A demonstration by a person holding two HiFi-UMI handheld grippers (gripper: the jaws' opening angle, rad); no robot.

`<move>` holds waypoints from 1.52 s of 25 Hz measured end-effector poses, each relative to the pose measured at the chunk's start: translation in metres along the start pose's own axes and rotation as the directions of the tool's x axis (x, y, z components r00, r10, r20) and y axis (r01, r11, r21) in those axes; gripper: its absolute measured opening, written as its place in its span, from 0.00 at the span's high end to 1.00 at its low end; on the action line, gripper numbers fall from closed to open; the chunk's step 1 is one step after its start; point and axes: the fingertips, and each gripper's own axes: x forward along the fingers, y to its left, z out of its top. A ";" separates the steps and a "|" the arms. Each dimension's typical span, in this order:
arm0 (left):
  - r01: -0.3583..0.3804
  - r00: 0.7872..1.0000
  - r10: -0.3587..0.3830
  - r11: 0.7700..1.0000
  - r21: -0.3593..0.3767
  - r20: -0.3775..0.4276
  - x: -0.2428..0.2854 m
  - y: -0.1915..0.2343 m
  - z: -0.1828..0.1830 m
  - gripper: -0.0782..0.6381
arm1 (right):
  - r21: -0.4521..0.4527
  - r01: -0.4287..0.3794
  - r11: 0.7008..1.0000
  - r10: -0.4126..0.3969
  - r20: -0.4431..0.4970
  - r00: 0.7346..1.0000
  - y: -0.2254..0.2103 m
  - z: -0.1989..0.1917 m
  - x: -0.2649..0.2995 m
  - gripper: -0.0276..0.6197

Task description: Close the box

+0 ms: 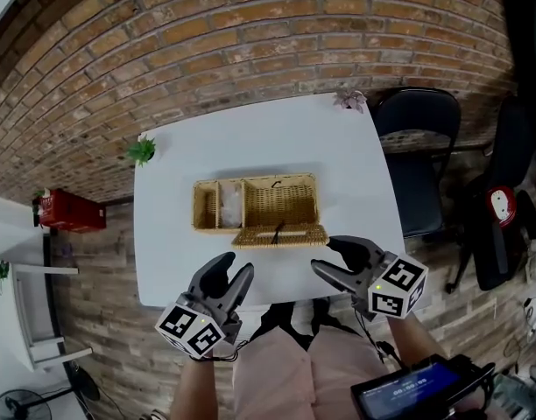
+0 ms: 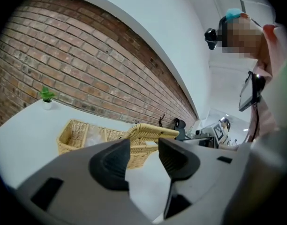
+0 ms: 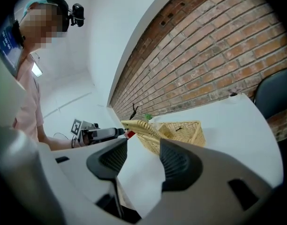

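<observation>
At the middle of the white table point(image 1: 268, 143) sits the wicker box point(image 1: 217, 205), its long sides running left to right. Its lid point(image 1: 279, 234) is open: it joins the near long side over the right part of the box and leans out toward the person, and in both gripper views it stands slanted above the rim. A wall splits the box into a small left compartment, which holds something pale and see-through that I cannot name, and a larger right one with a small dark bit at its far side.

Both grippers hover over the near edge of the table, on the person's side of the box and apart from it. The left gripper point(image 1: 231, 271) is below and left of the lid, its jaws wide with only bare table and the box seen between them; its pads point(image 2: 114, 162) touch nothing. The right gripper point(image 1: 324, 255) is just right of the lid's near corner, near it but not touching, jaws also wide and empty, with its pads point(image 3: 177, 162) clear of the wicker. Each points roughly toward the box.

At the table's far left corner stands a small green plant point(image 1: 141, 150); at the far right corner is a pinkish sprig point(image 1: 350, 101). A black chair point(image 1: 416, 138) stands just beside the table's right side. A brick wall point(image 1: 250, 33) runs behind the table.
</observation>
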 end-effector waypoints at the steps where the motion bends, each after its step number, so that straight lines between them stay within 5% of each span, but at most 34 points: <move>1: 0.008 1.000 -0.008 1.000 0.002 0.005 0.004 -0.002 0.002 0.62 | 0.001 0.003 1.000 -0.003 0.006 1.000 0.000 0.001 0.001 0.61; 14: 0.047 0.997 -0.048 0.999 0.014 0.058 0.032 -0.006 0.028 0.63 | -0.053 0.070 0.996 -0.066 0.066 0.996 -0.004 0.027 0.005 0.63; 22: 0.072 0.997 -0.074 0.995 0.076 0.029 0.047 -0.006 0.034 0.63 | -0.097 0.105 0.990 -0.097 0.090 0.991 -0.005 0.043 0.012 0.64; 38: 0.120 0.993 -0.121 0.990 0.071 0.011 0.062 0.008 0.038 0.63 | -0.092 0.186 0.978 -0.175 0.117 0.978 -0.019 0.050 0.022 0.64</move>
